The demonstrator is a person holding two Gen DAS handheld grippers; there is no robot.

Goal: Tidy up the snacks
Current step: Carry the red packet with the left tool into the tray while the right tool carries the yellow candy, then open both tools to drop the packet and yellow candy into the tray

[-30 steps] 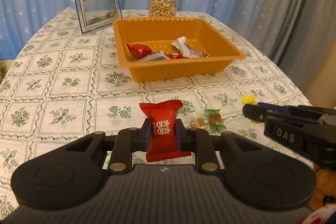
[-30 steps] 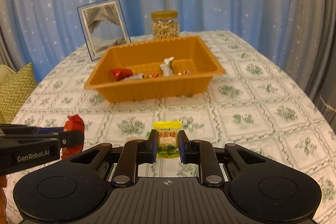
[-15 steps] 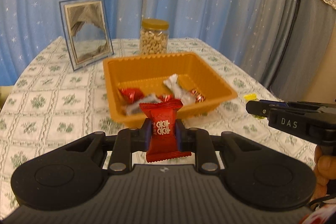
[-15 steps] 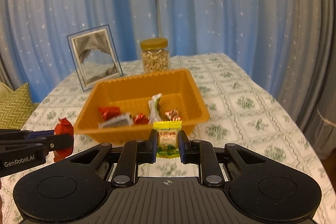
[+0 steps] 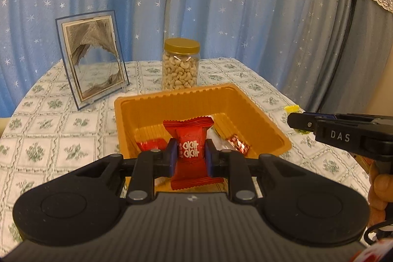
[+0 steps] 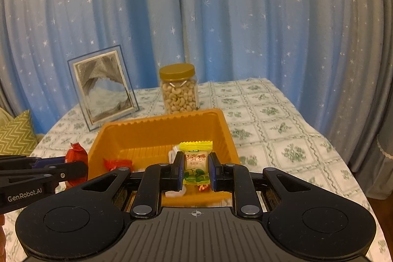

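The orange plastic tray (image 5: 255, 112) holds red-wrapped sweets (image 5: 149, 145). Behind it stands a gold-lidded cashew jar (image 5: 180, 65) on the floral tablecloth (image 5: 49, 119). The left gripper (image 5: 189, 157) pinches a red packet (image 5: 190, 151); the right gripper (image 6: 196, 170) pinches a yellow candy (image 6: 195, 161).

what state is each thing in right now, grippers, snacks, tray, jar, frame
left gripper: shut on red snack packet
right gripper: shut on yellow candy packet
orange tray: on the table, holding several wrapped snacks
cashew jar: upright, gold lid on, nearly full
picture frame: standing, leaning back
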